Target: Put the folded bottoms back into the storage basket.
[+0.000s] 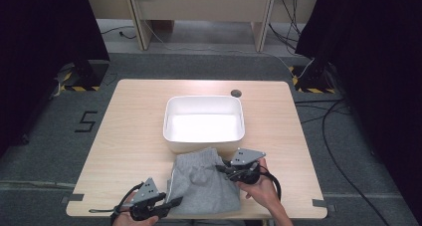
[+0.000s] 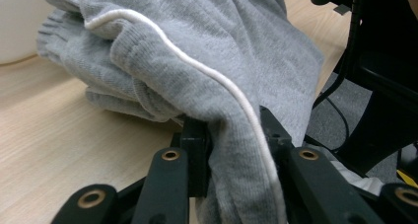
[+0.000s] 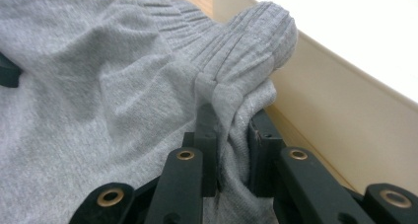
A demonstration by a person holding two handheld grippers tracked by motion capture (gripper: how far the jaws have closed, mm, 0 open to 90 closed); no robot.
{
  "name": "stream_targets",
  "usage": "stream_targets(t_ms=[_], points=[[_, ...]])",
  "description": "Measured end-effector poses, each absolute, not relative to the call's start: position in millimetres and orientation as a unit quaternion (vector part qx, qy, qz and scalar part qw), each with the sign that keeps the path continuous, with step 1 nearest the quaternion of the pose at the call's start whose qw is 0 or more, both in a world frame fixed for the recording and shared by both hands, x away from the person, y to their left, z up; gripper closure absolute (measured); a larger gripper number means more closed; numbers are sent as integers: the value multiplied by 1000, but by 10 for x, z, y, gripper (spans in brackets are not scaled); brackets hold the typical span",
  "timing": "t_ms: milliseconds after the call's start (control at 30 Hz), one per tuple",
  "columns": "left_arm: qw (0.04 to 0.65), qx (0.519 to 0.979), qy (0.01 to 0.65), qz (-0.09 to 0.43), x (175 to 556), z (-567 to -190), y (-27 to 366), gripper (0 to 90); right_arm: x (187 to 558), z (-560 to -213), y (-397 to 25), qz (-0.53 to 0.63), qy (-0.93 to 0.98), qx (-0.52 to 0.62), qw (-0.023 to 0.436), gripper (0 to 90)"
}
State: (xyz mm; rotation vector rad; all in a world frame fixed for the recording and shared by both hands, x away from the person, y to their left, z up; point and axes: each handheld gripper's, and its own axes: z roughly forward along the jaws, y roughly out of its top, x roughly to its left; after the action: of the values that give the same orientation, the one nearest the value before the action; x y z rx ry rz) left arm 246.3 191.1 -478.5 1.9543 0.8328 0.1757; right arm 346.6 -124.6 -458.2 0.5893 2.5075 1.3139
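- Even overhead light; the white bin (image 1: 204,119) glares brightly inside.
- Dark curtains (image 1: 45,32) swallow both upper corners.
- High view is soft, slightly grainy.
- Close grey cloth (image 2: 197,61) is sharp, background blurred.

The high view looks forward and down from above the person's side of the desk (image 1: 129,131), far enough back to take in the whole desktop, the grey carpet around it and dark curtains at both sides. The left gripper view sits very close behind the left gripper (image 2: 231,135), low over the desk, facing along the jaws at the grey garment (image 2: 197,51). The right gripper view rides equally close on the right gripper (image 3: 231,135), facing the same garment with the white tub (image 3: 345,100) wall just beside it. All three views share the garment; the high and right gripper views share the tub.
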Motion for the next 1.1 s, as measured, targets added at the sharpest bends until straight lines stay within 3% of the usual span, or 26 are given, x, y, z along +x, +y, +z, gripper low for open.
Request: stream_targets(t_ms=[533,1100], points=[[509,793,320,101,2514,-4281,1996,700,3493,-4017,-1201,472,849,174,163,791],[516,789,316,107,2715,-3996,2055,699,3694,-3671,-1155,474,850,165,162,791]])
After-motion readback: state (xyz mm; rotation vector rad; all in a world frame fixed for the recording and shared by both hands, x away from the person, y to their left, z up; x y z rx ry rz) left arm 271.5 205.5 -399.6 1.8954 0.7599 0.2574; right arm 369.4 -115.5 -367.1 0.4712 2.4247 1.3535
